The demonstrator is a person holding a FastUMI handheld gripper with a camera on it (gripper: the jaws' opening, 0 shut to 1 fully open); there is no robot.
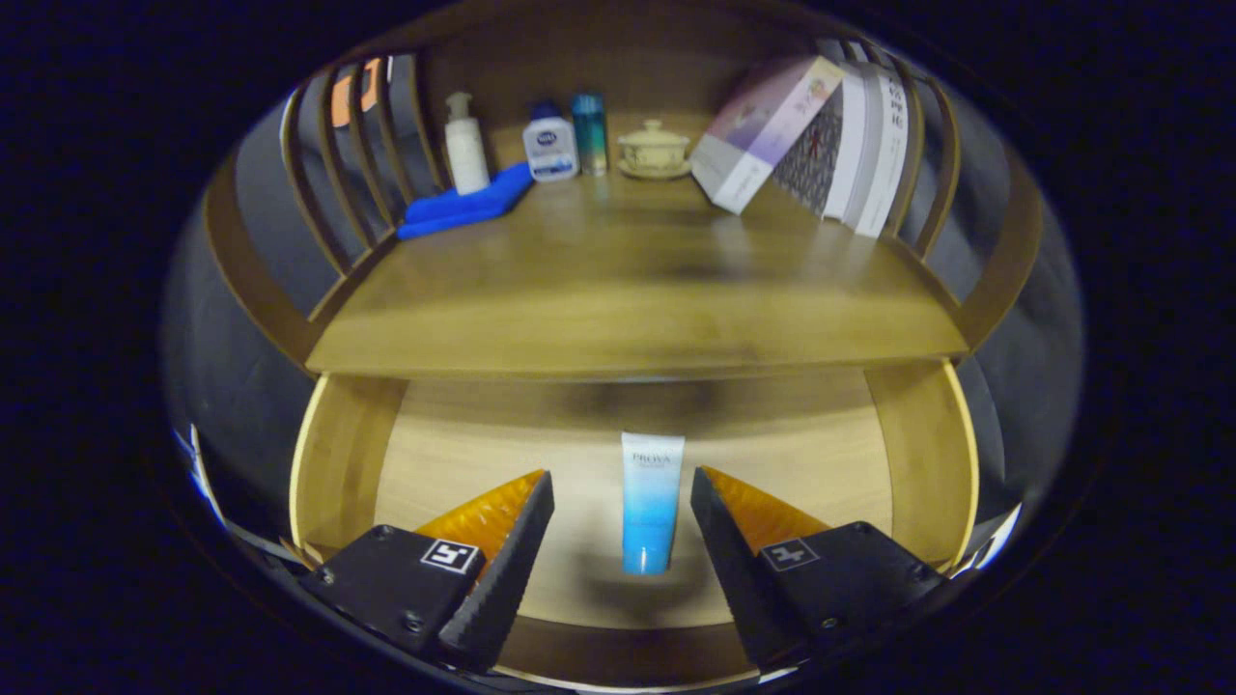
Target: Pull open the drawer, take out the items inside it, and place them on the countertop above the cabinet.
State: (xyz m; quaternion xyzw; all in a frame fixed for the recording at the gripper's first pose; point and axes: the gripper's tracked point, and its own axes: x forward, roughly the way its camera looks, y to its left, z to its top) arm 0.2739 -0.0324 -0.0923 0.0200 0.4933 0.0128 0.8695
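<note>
We see the claw (623, 497) spread wide over the open drawer (338, 454), gripping nothing, with the tube (650, 502) lying on the drawer floor between its fingers, below the desk (628, 290).

Back of the shelf is pretty crowded. Using the small cream ceramic lidded cup on its saucer (654, 148) as the anchor: just to its left is a slim teal metallic can (590, 131), then a squat white bottle with a blue cap (550, 143), then a white pump bottle (465, 145) standing at the far end of a folded blue cloth (465, 207). To the cup's right, a row of white-and-purple books (821, 135) leans over toward it.
</note>
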